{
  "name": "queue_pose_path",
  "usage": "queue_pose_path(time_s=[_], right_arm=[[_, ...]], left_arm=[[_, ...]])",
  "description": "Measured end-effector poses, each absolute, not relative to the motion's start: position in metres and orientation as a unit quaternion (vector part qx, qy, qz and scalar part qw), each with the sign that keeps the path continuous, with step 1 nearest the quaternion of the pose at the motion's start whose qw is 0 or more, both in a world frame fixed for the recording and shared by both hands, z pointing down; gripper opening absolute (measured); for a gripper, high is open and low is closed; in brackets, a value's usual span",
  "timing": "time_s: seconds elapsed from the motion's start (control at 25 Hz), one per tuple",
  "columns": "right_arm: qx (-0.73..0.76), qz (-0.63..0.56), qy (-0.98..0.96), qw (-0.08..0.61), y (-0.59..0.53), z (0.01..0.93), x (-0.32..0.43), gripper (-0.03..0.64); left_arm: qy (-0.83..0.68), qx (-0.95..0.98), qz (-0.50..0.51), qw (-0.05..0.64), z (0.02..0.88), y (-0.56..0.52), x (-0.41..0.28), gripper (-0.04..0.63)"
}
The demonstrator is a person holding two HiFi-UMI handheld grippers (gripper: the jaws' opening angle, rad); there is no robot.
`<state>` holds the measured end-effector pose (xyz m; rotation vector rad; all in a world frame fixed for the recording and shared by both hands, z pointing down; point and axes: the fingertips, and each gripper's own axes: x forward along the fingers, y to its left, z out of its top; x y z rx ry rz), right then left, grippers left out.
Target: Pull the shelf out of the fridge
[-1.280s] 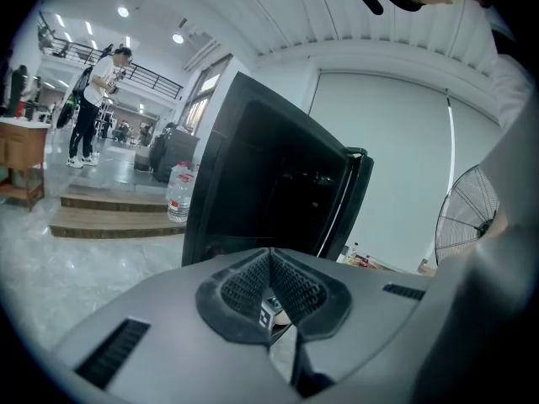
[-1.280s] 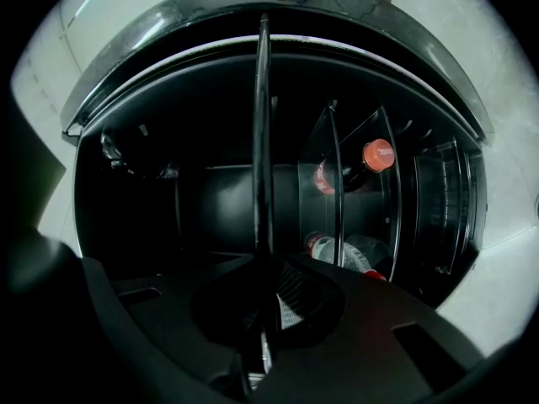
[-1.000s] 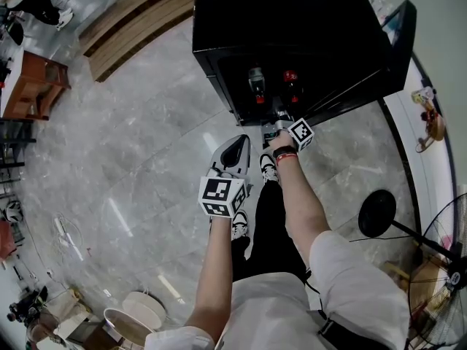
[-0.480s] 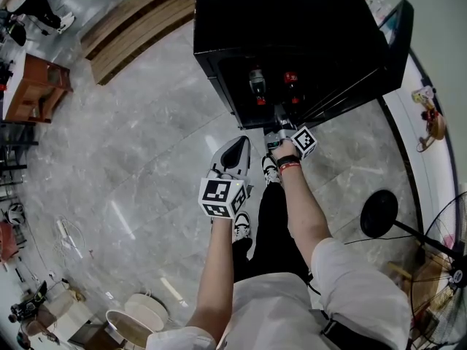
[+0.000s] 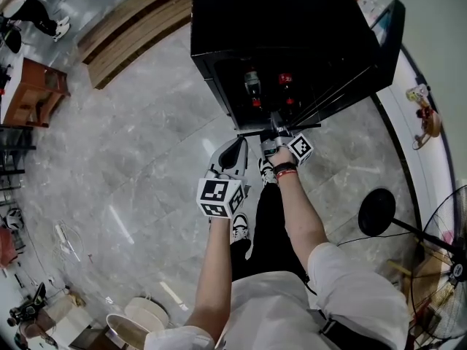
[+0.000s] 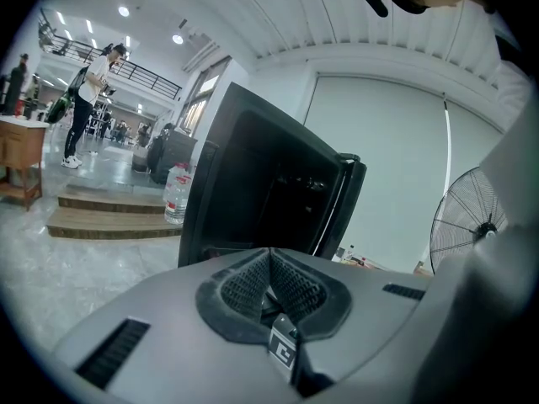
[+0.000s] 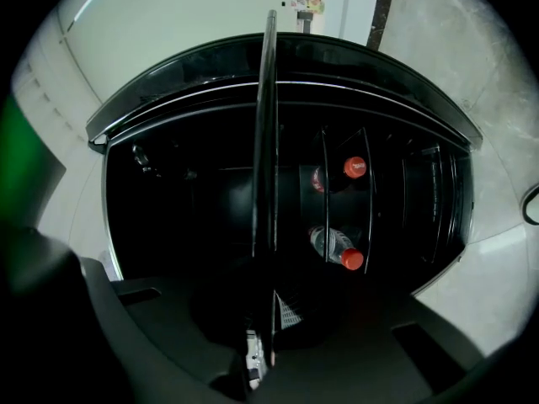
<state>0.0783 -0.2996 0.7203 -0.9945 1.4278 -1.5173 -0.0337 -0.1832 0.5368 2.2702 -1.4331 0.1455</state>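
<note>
The black fridge [image 5: 292, 28] stands open, its door [image 5: 372, 49] swung to the right. My right gripper [image 5: 276, 133] is at the fridge's front opening, shut on the front edge of a thin shelf [image 5: 255, 130]. In the right gripper view the shelf [image 7: 268, 141] runs edge-on straight out from the closed jaws of the right gripper [image 7: 271, 310]. Two red-capped bottles [image 7: 337, 247] lie on a wire rack beside it. My left gripper [image 5: 232, 155] hangs shut and empty over the floor, short of the fridge [image 6: 253, 183]; its pads [image 6: 285, 284] meet.
A standing fan [image 5: 438, 268] and its round black base [image 5: 376, 212] are at the right. Wooden steps [image 5: 131, 20] lie left of the fridge. The person's shoes [image 5: 268, 168] are just under the grippers. Buckets [image 5: 139, 316] sit at the lower left.
My right gripper has drawn back a little toward the person, and the shelf's front edge now shows slightly out of the fridge. The left gripper has barely moved.
</note>
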Motion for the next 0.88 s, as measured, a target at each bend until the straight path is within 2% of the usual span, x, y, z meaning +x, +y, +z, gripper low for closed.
queue_pose_path(time_s=[0.16,0.48,0.88], right_arm=[[-0.39,-0.598,0.573,0.402,-0.292,0.713,0.079,0.025],[-0.41,-0.588,0.609,0.341,-0.262,0.696,0.087,0.025],[-0.429,-0.574,0.626,0.308,-0.221,0.675,0.093,0.023]], left_arm=[[-0.513,0.828,0.051,0.222,0.533,-0.18,-0.034,0.018],[-0.51,0.832,0.043,0.214,0.52,-0.172,-0.044,0.018],[-0.503,0.838,0.043,0.209,0.509,-0.161,-0.049,0.018]])
